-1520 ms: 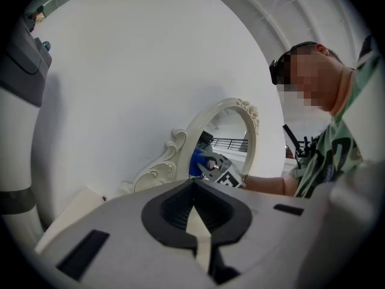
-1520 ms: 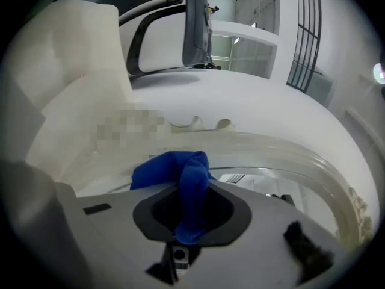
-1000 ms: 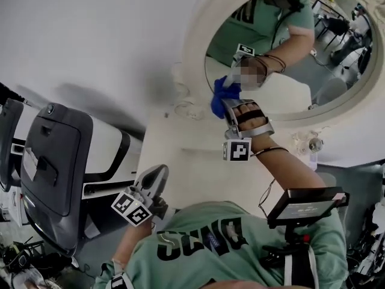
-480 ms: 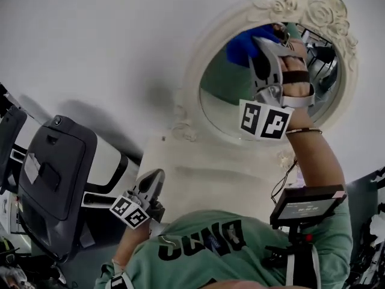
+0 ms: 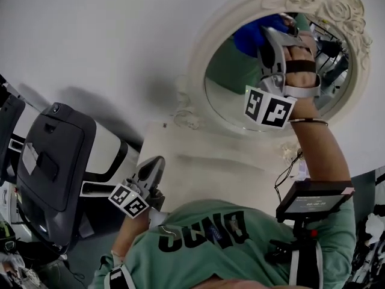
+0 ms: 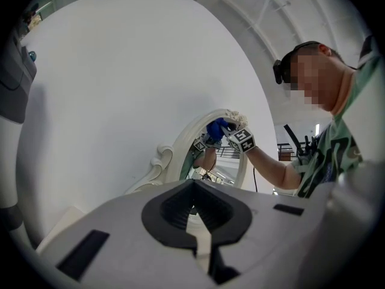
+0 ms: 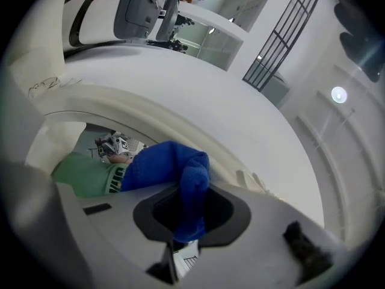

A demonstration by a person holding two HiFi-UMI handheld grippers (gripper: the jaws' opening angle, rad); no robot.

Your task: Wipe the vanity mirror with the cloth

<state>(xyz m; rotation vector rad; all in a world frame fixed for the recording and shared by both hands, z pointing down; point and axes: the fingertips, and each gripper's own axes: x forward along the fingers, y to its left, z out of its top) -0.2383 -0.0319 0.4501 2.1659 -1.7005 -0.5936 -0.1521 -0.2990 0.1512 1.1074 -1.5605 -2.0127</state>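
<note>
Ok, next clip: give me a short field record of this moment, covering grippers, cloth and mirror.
scene: oval vanity mirror, ornate white frame
right gripper: up at the upper part of the glass, shut on blue cloth
left gripper: low, away from the mirror, jaws together, nothing between them
task stage: cloth at the top of the glass, wiping apparently under way

White bench (image 5: 198,167), pale matte top, back edge against the white wall (image 5: 108,35). Oval vanity mirror (image 5: 237,95) in an ornate white frame stands upright at the rear edge, frame scrolls touching the top. Near edge hidden behind the person's green shirt (image 5: 204,233).
</note>
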